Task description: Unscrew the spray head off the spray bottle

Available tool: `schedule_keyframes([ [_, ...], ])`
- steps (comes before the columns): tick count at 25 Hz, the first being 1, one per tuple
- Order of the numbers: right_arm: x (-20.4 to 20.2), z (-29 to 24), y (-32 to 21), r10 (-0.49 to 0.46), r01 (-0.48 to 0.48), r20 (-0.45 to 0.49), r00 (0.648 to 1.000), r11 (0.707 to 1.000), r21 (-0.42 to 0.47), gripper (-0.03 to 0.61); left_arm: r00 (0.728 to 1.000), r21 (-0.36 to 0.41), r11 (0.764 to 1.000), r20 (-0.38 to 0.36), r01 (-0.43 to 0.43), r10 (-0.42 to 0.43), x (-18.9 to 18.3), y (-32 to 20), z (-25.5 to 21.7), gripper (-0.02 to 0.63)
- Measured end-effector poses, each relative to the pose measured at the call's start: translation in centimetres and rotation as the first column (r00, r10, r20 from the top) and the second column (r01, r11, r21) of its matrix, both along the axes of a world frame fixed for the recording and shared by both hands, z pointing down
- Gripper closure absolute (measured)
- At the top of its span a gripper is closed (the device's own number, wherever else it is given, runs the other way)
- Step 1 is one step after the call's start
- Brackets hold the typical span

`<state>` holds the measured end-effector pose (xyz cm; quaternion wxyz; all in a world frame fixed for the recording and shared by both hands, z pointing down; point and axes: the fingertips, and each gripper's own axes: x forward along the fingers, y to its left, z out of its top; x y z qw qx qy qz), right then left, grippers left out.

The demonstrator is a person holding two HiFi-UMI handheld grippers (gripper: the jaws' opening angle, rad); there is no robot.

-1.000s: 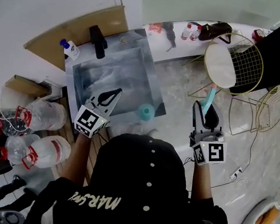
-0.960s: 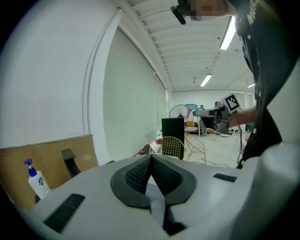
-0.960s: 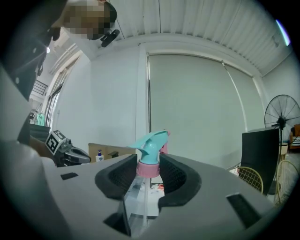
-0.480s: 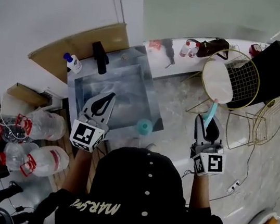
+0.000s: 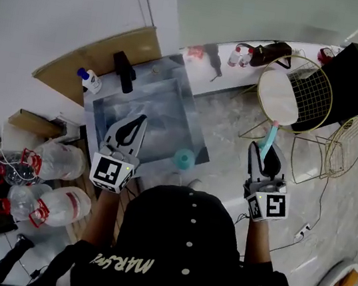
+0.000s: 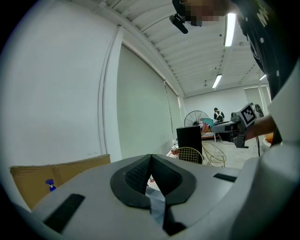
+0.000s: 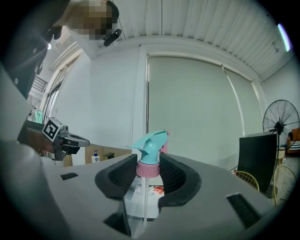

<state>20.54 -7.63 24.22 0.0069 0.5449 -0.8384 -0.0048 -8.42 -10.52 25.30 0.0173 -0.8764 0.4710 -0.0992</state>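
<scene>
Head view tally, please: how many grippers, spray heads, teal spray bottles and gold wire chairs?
Grippers: 2, left gripper and right gripper
Spray head: 1
Teal spray bottle: 1
Gold wire chairs: 2
Total: 6

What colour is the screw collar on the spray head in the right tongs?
Pink collar, below the teal spray head. It shows best in the right gripper view.
</scene>
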Motion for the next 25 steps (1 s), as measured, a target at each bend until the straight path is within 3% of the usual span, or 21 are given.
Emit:
schedule_keyframes([
  [25, -1.5, -0.3, 0.4, 0.003, -0.003, 0.014, 1.0, 1.0, 0.002, 0.417, 1.0, 0.009, 1.0, 0.017, 0.004, -0.004, -0.2, -0.1, -0.2, 0.589],
])
